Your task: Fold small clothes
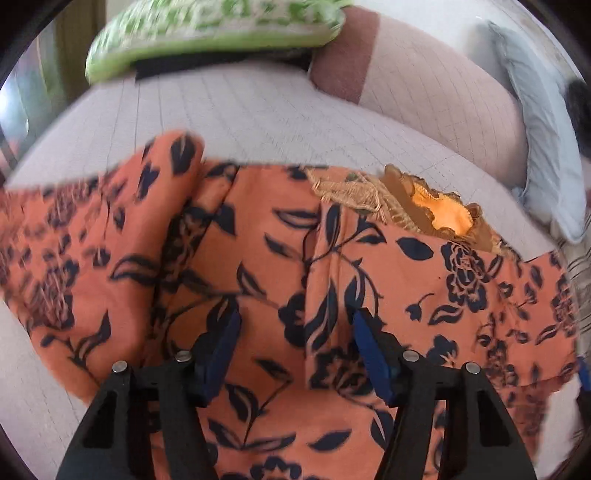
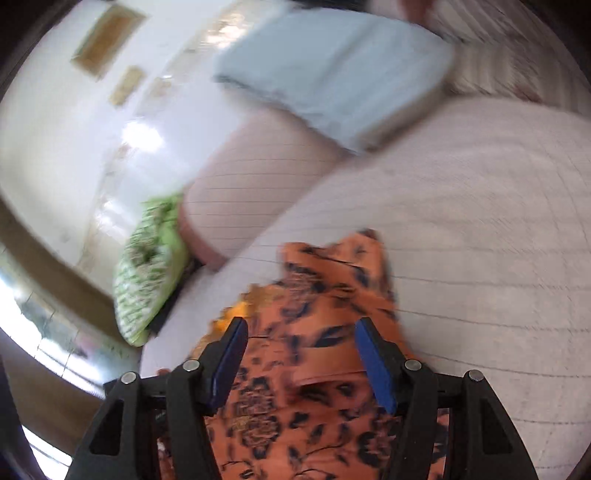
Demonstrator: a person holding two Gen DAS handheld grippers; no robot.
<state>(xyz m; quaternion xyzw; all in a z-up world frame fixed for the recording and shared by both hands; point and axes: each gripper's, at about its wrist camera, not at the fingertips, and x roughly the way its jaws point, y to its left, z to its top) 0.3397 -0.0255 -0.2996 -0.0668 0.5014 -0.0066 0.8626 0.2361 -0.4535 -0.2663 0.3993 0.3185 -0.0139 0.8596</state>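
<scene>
An orange garment [image 1: 258, 240] with a dark blue flower print lies spread and creased on a pale quilted surface [image 1: 258, 110]. Its neckline [image 1: 443, 214], with tan lace trim and a bright orange lining, is at the upper right. My left gripper [image 1: 297, 314] hangs close above the middle of the cloth, open, its blue pads not pressing on it. In the blurred right wrist view the same garment [image 2: 325, 295] lies under my right gripper [image 2: 301, 323], which is open too, with a folded edge of cloth showing between its fingers but not pinched.
A green patterned cushion [image 1: 214, 33] lies at the far end of the surface, also seen in the right view as the cushion [image 2: 147, 273]. A light blue pillow [image 1: 535, 147] leans on the backrest at the right. Bare quilted surface [image 2: 480, 221] lies right of the garment.
</scene>
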